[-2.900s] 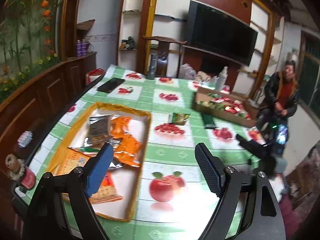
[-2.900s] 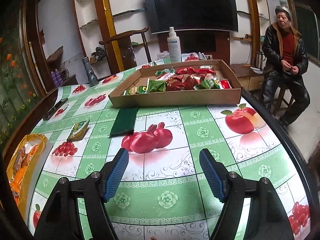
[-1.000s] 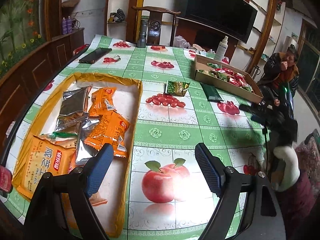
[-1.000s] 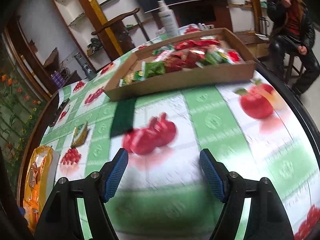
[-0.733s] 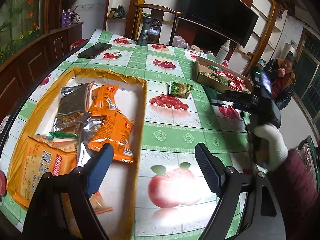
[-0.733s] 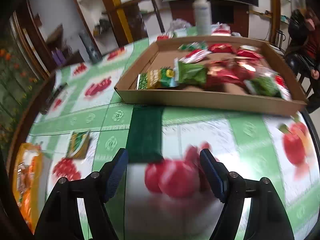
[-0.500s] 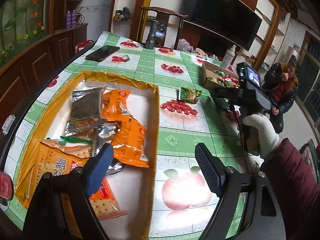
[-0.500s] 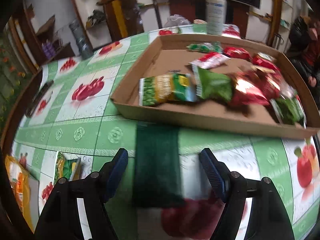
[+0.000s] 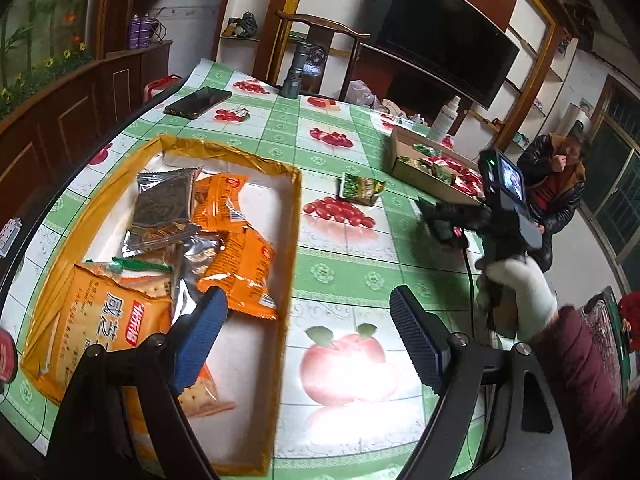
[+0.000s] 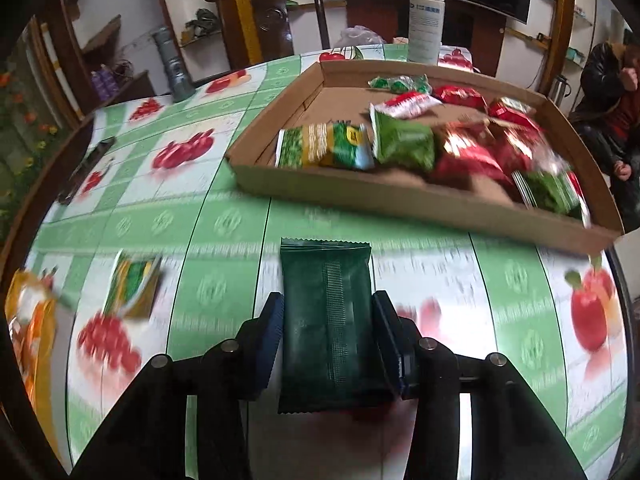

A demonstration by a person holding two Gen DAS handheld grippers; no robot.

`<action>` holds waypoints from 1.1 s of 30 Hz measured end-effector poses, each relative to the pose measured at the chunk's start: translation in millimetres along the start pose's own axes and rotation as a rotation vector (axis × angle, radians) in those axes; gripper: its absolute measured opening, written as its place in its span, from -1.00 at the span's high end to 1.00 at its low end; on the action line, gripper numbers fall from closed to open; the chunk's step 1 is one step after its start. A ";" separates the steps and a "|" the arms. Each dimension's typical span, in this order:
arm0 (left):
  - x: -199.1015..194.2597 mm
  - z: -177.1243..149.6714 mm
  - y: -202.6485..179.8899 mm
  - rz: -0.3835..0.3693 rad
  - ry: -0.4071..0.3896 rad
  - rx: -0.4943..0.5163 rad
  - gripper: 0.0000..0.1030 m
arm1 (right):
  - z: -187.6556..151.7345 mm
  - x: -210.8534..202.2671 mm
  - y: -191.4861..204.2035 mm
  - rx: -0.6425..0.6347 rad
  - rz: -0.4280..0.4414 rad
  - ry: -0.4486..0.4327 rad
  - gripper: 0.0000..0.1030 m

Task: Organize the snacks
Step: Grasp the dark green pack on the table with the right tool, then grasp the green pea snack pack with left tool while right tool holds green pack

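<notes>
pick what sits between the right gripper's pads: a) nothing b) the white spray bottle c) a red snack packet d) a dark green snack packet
d: in the right wrist view the right gripper has just been closing, and its pads now press both long edges of the dark green packet lying on the tablecloth in front of the cardboard tray.

White glove [image 9: 520,296], maroon sleeve [image 9: 580,364], blue-padded black tool [image 9: 308,336]
</notes>
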State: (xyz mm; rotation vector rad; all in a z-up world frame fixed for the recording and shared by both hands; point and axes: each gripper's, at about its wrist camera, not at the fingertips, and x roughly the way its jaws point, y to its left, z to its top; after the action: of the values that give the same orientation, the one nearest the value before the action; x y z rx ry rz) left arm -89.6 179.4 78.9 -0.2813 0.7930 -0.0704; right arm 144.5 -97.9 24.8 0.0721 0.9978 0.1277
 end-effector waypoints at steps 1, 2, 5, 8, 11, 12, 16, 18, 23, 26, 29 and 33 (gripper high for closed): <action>-1.0 -1.2 -2.0 -0.004 0.000 0.005 -0.63 | -7.8 -6.5 -4.9 0.014 0.025 -0.007 0.10; -1.4 -2.5 -4.6 -0.006 0.003 0.013 -0.63 | -14.8 -11.9 -10.1 0.034 0.053 -0.013 0.10; 1.2 -2.4 -12.4 -0.020 0.026 0.033 -0.63 | -33.0 -26.2 -28.3 0.114 0.145 -0.043 0.10; 4.8 5.7 -21.9 -0.058 0.051 0.053 -0.62 | -41.9 -31.1 -42.3 0.172 0.212 -0.082 0.10; 14.5 22.9 -36.8 -0.088 0.076 0.078 -0.62 | -40.9 -32.4 -48.6 0.192 0.247 -0.088 0.10; 21.3 31.0 -44.3 -0.092 0.088 0.094 -0.62 | -41.1 -33.2 -49.2 0.196 0.257 -0.091 0.10; 57.1 57.1 -72.9 -0.093 0.124 0.152 -0.62 | -41.6 -34.9 -53.3 0.210 0.296 -0.075 0.10; 82.5 69.1 -87.7 -0.093 0.146 0.178 -0.62 | -42.8 -36.8 -57.0 0.217 0.306 -0.076 0.10; 156.7 92.9 -105.7 -0.008 0.232 0.211 -0.62 | -42.0 -39.6 -68.7 0.280 0.351 -0.074 0.10; 189.6 103.4 -107.2 0.069 0.241 0.231 -0.62 | -40.9 -39.9 -75.0 0.313 0.374 -0.071 0.10; 218.1 108.4 -104.7 0.142 0.256 0.251 -0.62 | -40.3 -38.9 -80.0 0.338 0.393 -0.066 0.10; 244.3 110.8 -96.1 0.164 0.288 0.229 -0.62 | -38.6 -39.9 -83.2 0.354 0.405 -0.070 0.10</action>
State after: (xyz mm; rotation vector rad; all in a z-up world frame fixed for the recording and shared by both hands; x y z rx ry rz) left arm 164.7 70.8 10.0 0.0137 1.0817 -0.0470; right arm 96.8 -185.8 27.3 0.6003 0.9169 0.3157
